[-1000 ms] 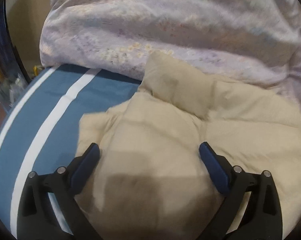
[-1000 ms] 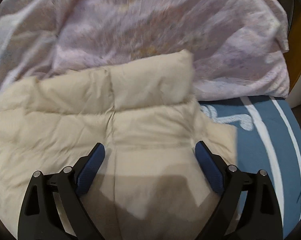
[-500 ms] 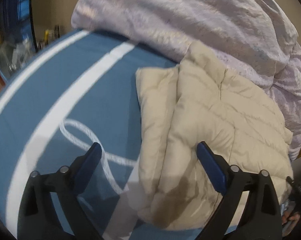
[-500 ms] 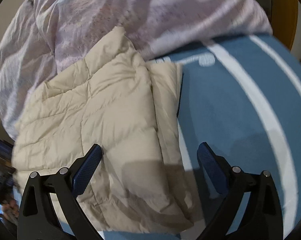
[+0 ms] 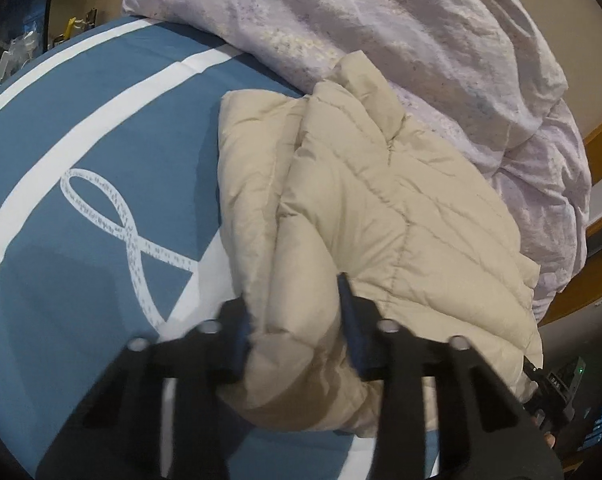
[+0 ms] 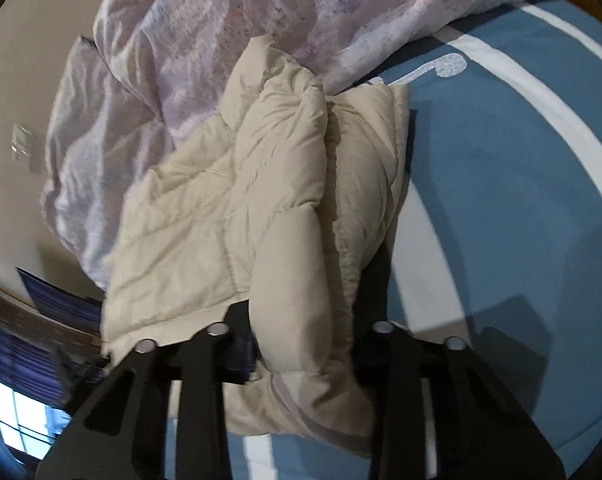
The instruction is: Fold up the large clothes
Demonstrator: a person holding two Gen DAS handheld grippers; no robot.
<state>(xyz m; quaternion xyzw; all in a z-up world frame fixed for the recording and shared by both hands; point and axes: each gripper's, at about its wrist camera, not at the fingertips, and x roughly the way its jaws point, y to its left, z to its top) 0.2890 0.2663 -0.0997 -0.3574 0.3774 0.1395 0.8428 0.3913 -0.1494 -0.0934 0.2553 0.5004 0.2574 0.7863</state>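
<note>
Left gripper [image 5: 297, 328]: clenched on a bunched roll of the cream puffer jacket [image 5: 381, 200]; its jaws have just been closing, with the padded cloth between them
Right gripper [image 6: 305, 344]: clenched on the opposite near corner of the jacket [image 6: 269, 184], its jaws too have just been closing, a thick fold pinched between them
Jacket place: directly ahead of both grippers, lying partly folded on the blue bedspread [image 5: 81, 280], its far end touching the lilac duvet [image 5: 381, 20] heaped beyond
Step in hand: securing the near edge at both corners, by my judgement before carrying it over for the next fold
Doing it well: keep both pinches deep enough to catch every layer, since puffy cloth slips; lift both corners together and level so the edge stays straight; bring it toward the far end without dragging the duvet along; lay it down, then let go
Risk: the slick padding may spring out of one jaw, leaving a skewed fold
Jackets: one
Grippers: two, the right one also just visible at the right edge of the left wrist view
Duvets: one
Bedspreads: one, with white stripes and a looped white ribbon motif [image 5: 113, 216] to the left of the left gripper
</note>
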